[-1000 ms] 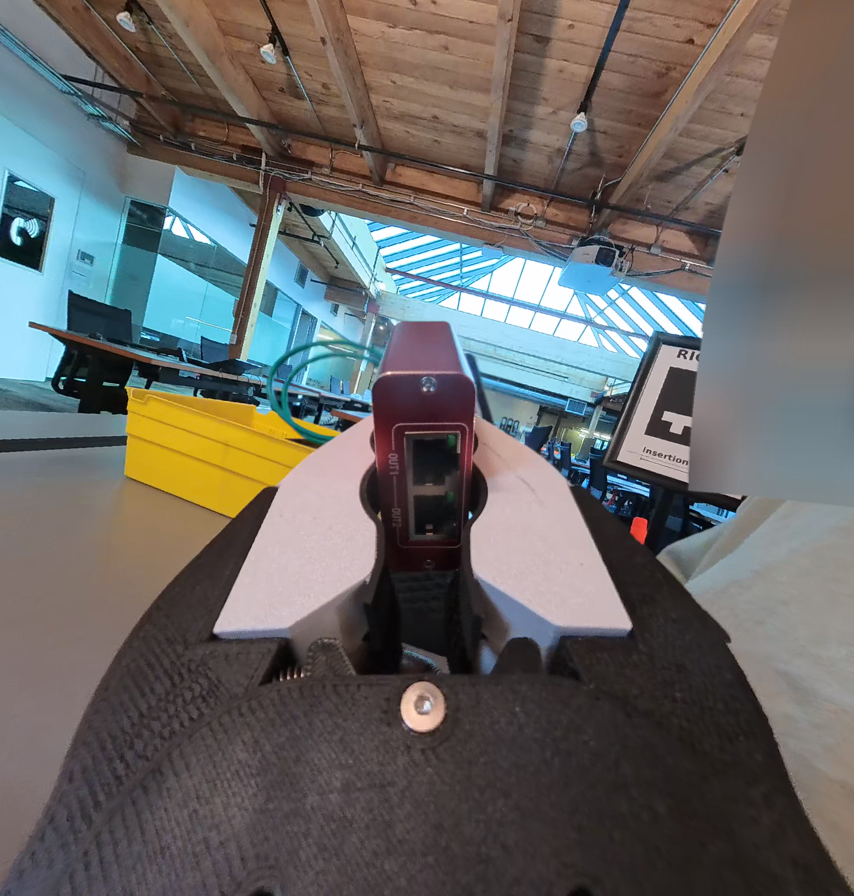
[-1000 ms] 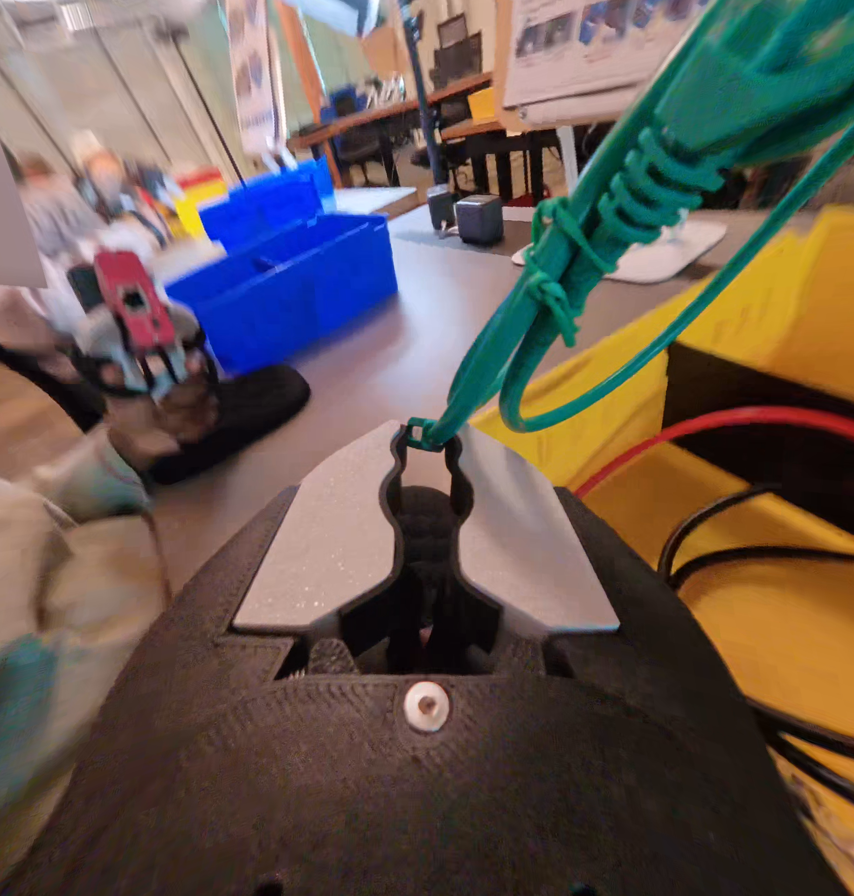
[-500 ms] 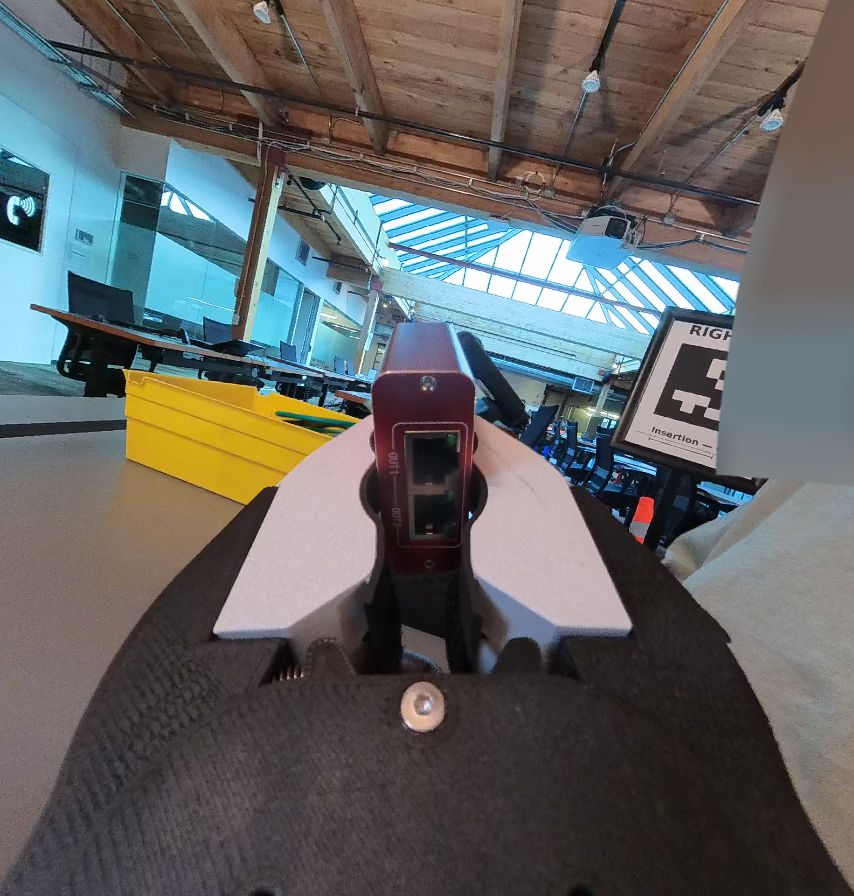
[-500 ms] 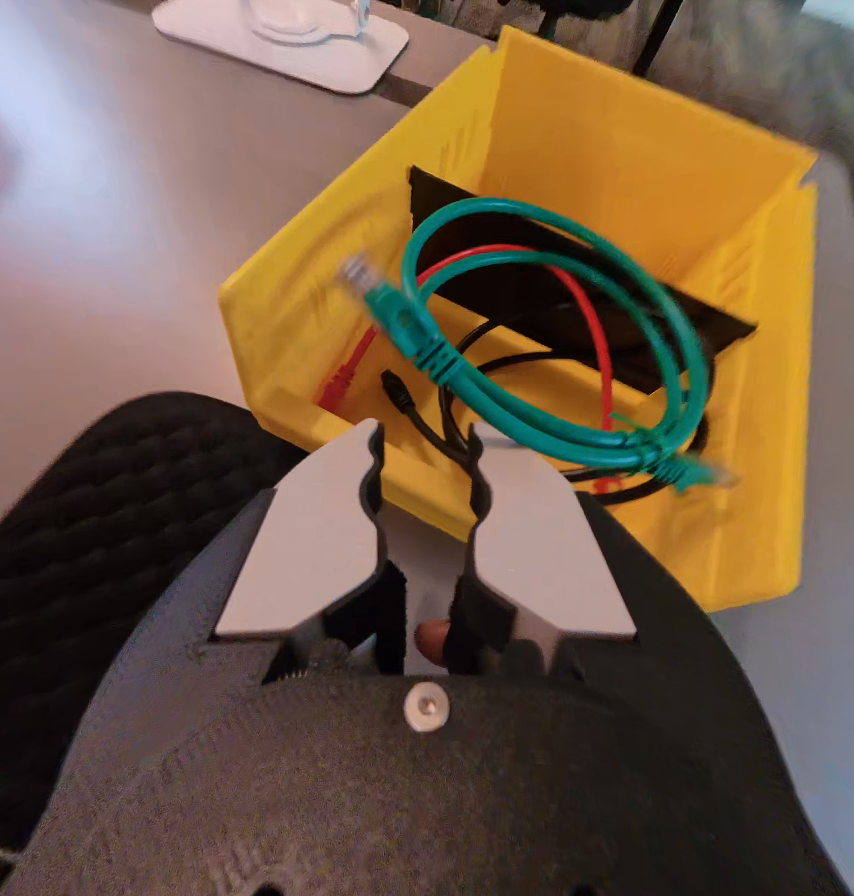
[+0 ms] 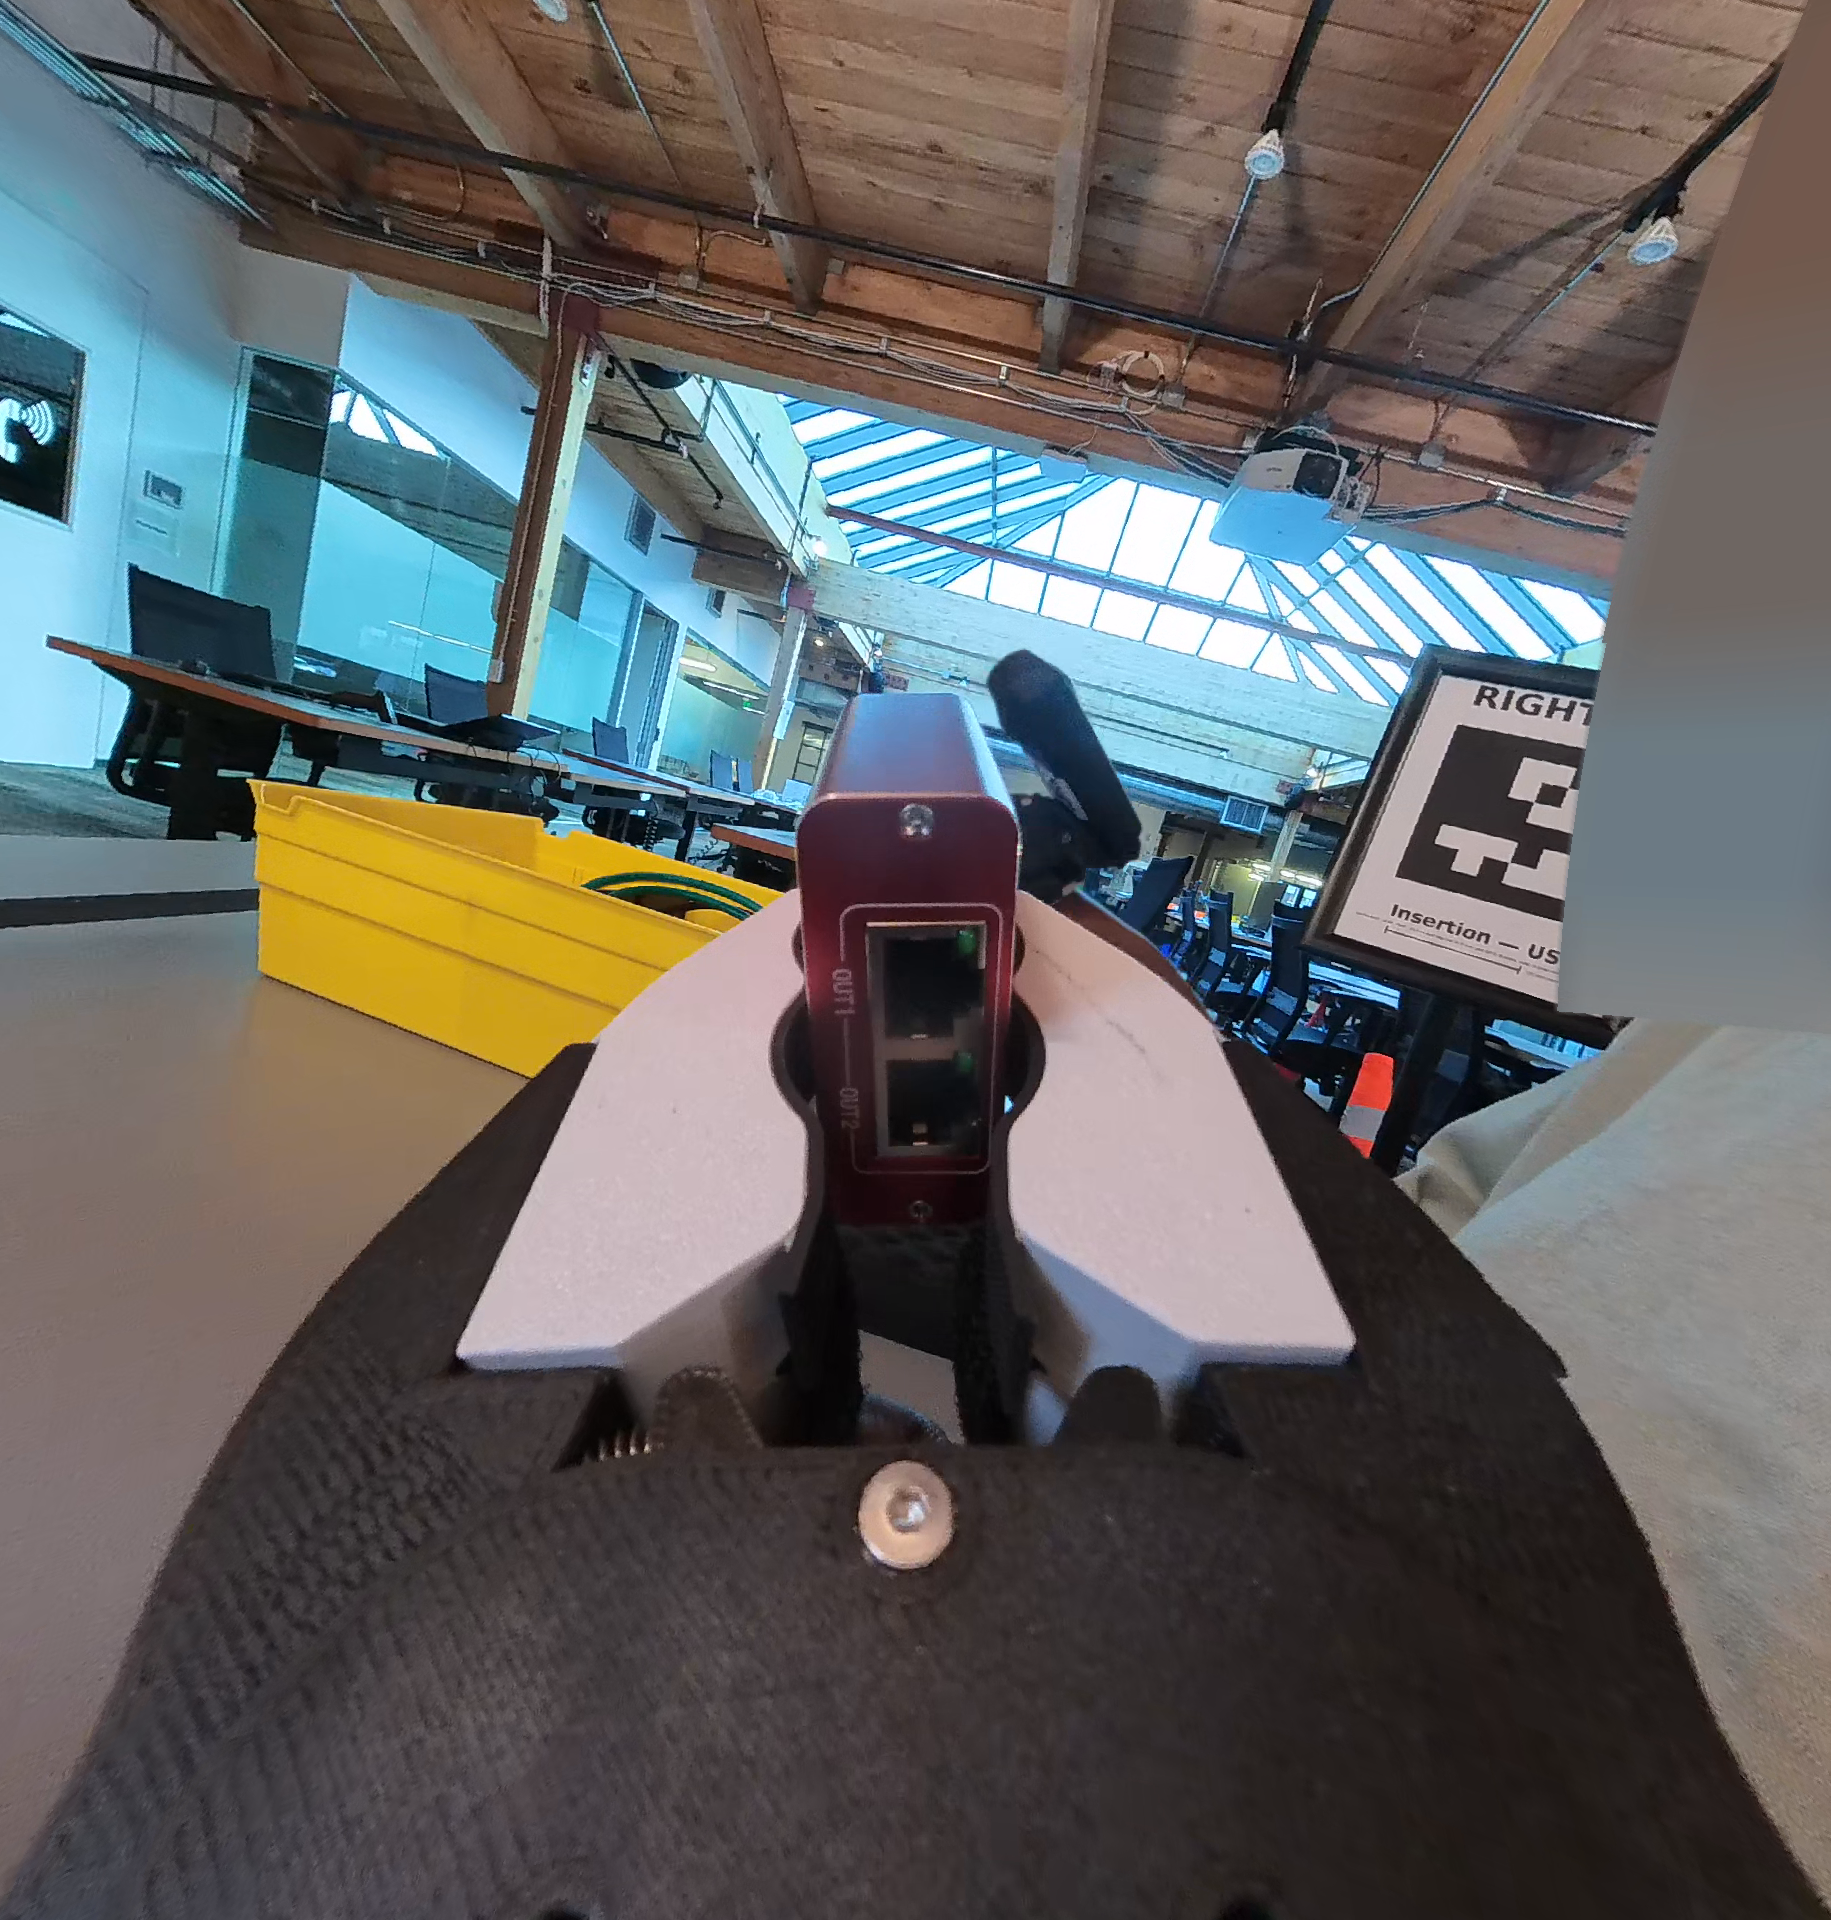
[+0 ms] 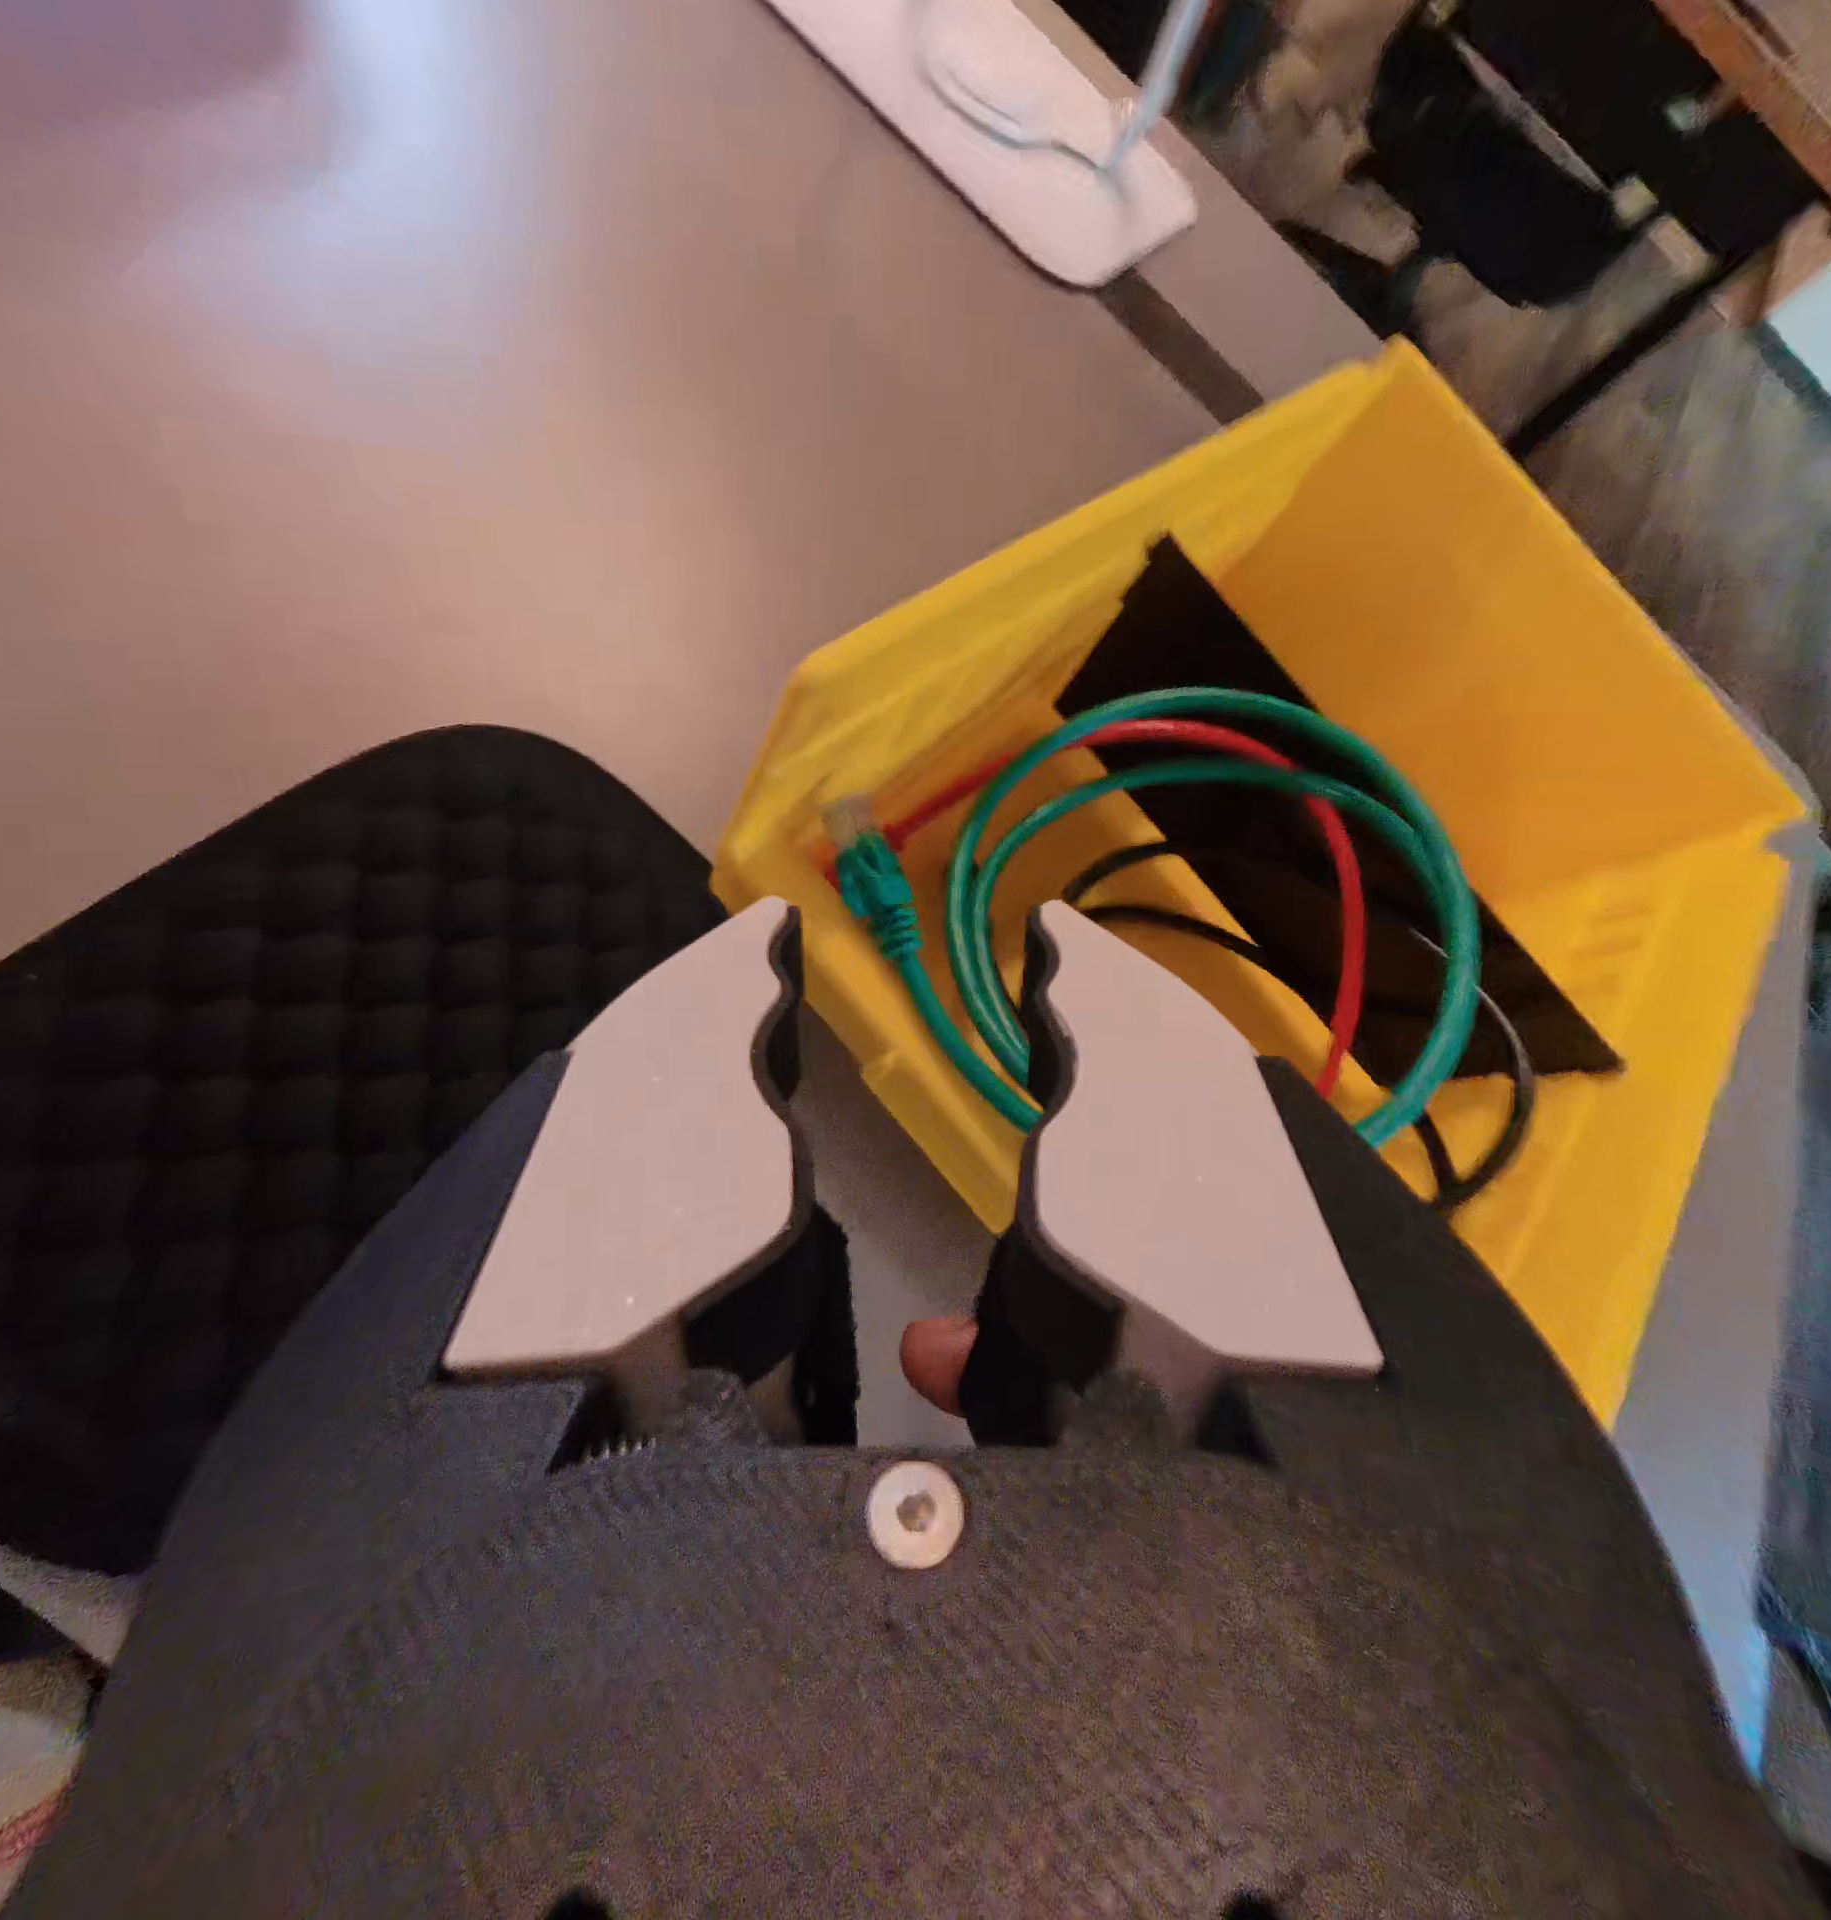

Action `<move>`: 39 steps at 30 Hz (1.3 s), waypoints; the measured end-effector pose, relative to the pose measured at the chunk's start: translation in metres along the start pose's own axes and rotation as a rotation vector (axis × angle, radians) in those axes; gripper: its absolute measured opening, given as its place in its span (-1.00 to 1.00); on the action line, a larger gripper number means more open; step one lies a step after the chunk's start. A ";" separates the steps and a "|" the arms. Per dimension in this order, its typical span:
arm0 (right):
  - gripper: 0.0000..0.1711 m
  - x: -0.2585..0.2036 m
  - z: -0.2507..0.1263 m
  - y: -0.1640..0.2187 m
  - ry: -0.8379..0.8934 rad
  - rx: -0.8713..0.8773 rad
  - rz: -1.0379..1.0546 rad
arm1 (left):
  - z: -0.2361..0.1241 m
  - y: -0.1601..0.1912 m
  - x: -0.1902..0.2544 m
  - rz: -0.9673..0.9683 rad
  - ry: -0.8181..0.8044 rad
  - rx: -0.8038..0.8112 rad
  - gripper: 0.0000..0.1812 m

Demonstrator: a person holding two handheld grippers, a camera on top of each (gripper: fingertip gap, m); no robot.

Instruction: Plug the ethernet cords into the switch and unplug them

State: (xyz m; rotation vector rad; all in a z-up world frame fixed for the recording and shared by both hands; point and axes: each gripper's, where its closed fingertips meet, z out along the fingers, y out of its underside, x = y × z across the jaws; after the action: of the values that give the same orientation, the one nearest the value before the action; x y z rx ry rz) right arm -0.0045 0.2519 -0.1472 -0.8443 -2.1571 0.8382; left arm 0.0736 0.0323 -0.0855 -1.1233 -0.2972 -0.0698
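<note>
My left gripper (image 5: 911, 997) is shut on a dark red switch (image 5: 909, 935), held upright with its two empty ports facing the camera. My right gripper (image 6: 913, 940) is open and empty above the near wall of a yellow bin (image 6: 1493, 665). A coiled green ethernet cord (image 6: 1233, 831) lies in the bin, its plug (image 6: 869, 862) near the bin's left corner. A red cord (image 6: 1337, 883) and a black cord (image 6: 1503, 1112) lie under it. In the left wrist view the yellow bin (image 5: 454, 914) stands beyond the switch, and the green cord (image 5: 662, 886) shows just over its rim.
A black padded mat (image 6: 267, 987) lies on the grey table (image 6: 371, 364) left of the bin. A white stand base (image 6: 1015, 135) sits at the table's far edge. A framed sign (image 5: 1482, 821) stands at the right, and a person's light sleeve (image 5: 1669, 1299) is close by. My right fingertips sit around 25 cm from my left ones.
My right gripper let go of the green cord and opened; the cord dropped into the yellow bin. The gripper tilted down over the bin. The left gripper kept holding the switch.
</note>
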 end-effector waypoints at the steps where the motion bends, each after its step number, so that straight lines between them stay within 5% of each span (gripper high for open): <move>1: -0.53 -0.003 0.004 0.001 -0.020 0.013 -0.017 | 0.000 0.000 0.000 0.001 -0.001 -0.001 -0.69; 4: -0.73 0.005 0.019 0.007 0.003 0.015 0.032 | 0.001 0.001 0.000 0.004 -0.003 -0.003 -0.69; 10: -0.76 0.021 0.047 0.036 0.041 -0.124 0.150 | 0.002 0.003 -0.002 -0.001 -0.010 -0.018 -0.68; 14: -0.54 0.017 0.034 0.004 0.123 0.056 0.167 | 0.001 0.004 -0.002 -0.003 -0.012 -0.026 -0.68; 19: -0.46 -0.096 -0.033 -0.118 -0.535 0.725 0.264 | 0.004 0.010 0.002 0.014 0.006 -0.058 -0.69; 25: -0.41 -0.182 -0.038 -0.145 -0.920 0.713 0.176 | 0.008 0.023 0.015 0.056 0.067 -0.133 -0.69; 27: -0.59 -0.194 -0.038 -0.151 -0.990 0.734 0.193 | 0.010 0.028 0.018 0.069 0.082 -0.161 -0.69; 34: -0.71 -0.151 -0.043 -0.159 -0.744 0.818 0.115 | 0.012 0.025 0.000 0.007 -0.017 -0.135 -0.47; 39: -0.70 -0.011 -0.030 -0.155 -0.081 0.781 0.171 | 0.005 0.007 -0.009 -0.149 -0.011 -0.023 -0.51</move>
State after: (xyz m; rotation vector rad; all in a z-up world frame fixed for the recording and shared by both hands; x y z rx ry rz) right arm -0.0245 0.1626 -0.0185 -0.5832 -1.6022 1.6665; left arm 0.0652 0.0389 -0.0926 -1.1233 -0.3903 -0.1994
